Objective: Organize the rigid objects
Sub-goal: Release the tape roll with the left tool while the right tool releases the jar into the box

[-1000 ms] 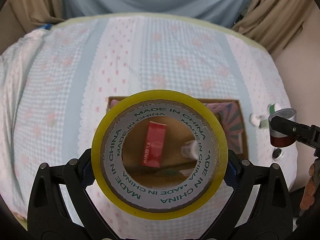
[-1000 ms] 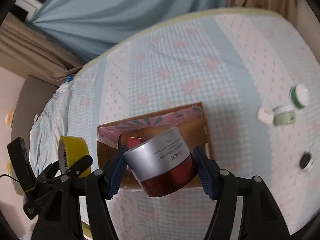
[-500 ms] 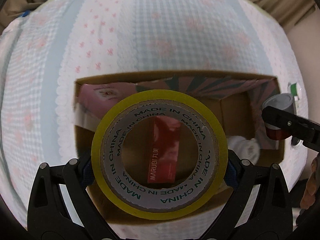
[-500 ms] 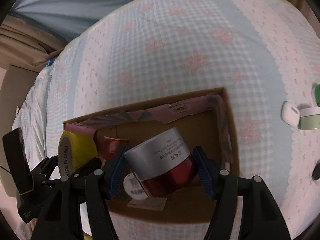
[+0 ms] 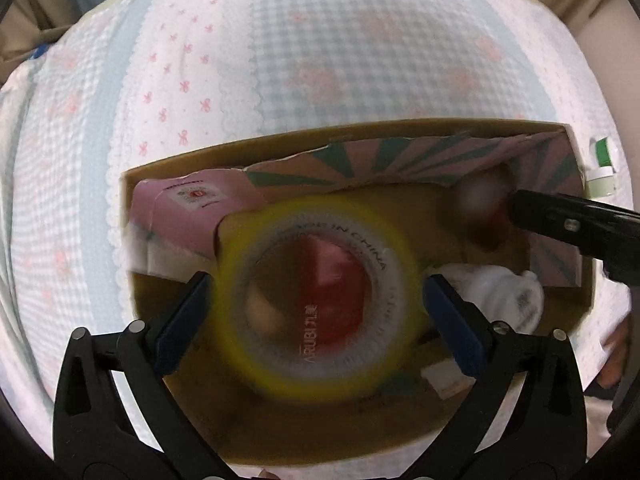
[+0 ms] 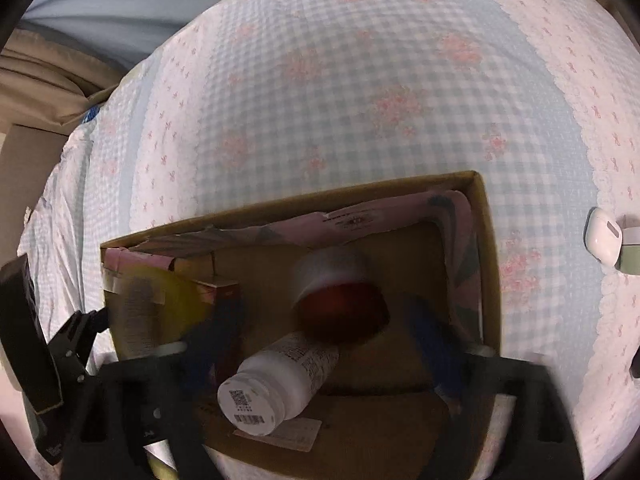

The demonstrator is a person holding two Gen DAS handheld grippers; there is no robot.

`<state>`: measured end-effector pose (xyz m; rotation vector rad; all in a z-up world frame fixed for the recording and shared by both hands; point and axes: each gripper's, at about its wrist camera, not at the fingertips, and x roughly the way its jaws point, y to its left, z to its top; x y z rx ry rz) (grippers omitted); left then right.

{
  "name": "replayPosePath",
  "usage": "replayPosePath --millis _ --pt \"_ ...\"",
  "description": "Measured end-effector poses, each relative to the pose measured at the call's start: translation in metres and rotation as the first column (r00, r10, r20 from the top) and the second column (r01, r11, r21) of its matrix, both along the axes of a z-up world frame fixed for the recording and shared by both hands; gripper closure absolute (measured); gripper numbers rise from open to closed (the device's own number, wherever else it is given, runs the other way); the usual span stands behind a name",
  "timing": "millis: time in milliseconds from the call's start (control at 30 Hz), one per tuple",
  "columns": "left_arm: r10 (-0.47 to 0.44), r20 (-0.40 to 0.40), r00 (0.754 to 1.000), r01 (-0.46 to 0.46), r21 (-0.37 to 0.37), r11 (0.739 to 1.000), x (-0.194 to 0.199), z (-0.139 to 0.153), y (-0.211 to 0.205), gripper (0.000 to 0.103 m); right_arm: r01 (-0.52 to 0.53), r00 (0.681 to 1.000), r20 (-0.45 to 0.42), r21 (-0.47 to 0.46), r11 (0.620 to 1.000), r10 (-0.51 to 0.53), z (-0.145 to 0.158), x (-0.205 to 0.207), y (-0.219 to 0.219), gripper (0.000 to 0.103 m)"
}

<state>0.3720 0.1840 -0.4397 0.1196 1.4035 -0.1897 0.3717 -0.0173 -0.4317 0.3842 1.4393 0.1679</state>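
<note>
Left tongs [image 5: 316, 300]: spread wide; blue pads [image 5: 182, 302] stood clear of the tape roll on both sides, so nothing gripped.
Tape roll [image 5: 316, 296]: yellow, blurred, between the left pads but apart from them, over the inside of the box. Through its core a red carton [image 5: 332, 292] showed, lying in the box. In right cam the roll was a yellow smear [image 6: 160, 312] at 9 o'clock.
Right tongs [image 6: 320, 344]: blurred, pads [image 6: 432, 344] set wide; the jar sat ahead of them w/ gaps either side, not held.
Jar [image 6: 340, 296]: silver lid, dark red body, blurred, inside the box, towards 12 o'clock from the right tongs. Whether it touched the box floor: can't tell. In left cam it was a smear [image 5: 480, 208] at 2 o'clock, next to the black right finger [image 5: 572, 224].
Box [image 6: 490, 264]: open cardboard, pink-and-teal printed flaps folded inward along the far wall. It sat on the bed.
White bottle [image 6: 280, 384]: on its side in the box, barcode end facing the cam, just under the jar, approx touching it.
Bed [image 6: 360, 100]: covered w/ blue-check sheet, pink flower and bow print.
Outside box: white earbud case [image 6: 600, 236] at 3 o'clock in right cam, on the sheet, beside a pale green container [image 6: 630, 252] cut by the frame edge. In left cam a green-and-white item [image 5: 602, 164] lay just past the box's right wall.
</note>
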Motion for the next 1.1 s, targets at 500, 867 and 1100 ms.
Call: replayPosePath --millis 500,867,1100 --pt "0.077 0.037 0.996 -0.077 -0.014 0.997 -0.029 0.038 0.014 0.000 0.043 0.997 0.070 0.032 0.999 -0.045 0.030 -0.025 -0.011 0.000" --pt "0.124 0.134 0.983 -0.120 -0.043 0.992 -0.077 0.113 0.016 0.000 0.030 0.989 0.142 -0.007 1.000 -0.029 0.098 -0.061 -0.014 0.000" --pt "0.158 0.193 0.968 -0.148 -0.067 0.987 -0.121 0.167 0.010 0.000 0.065 0.986 0.159 -0.063 0.996 -0.054 0.142 -0.101 -0.027 0.000"
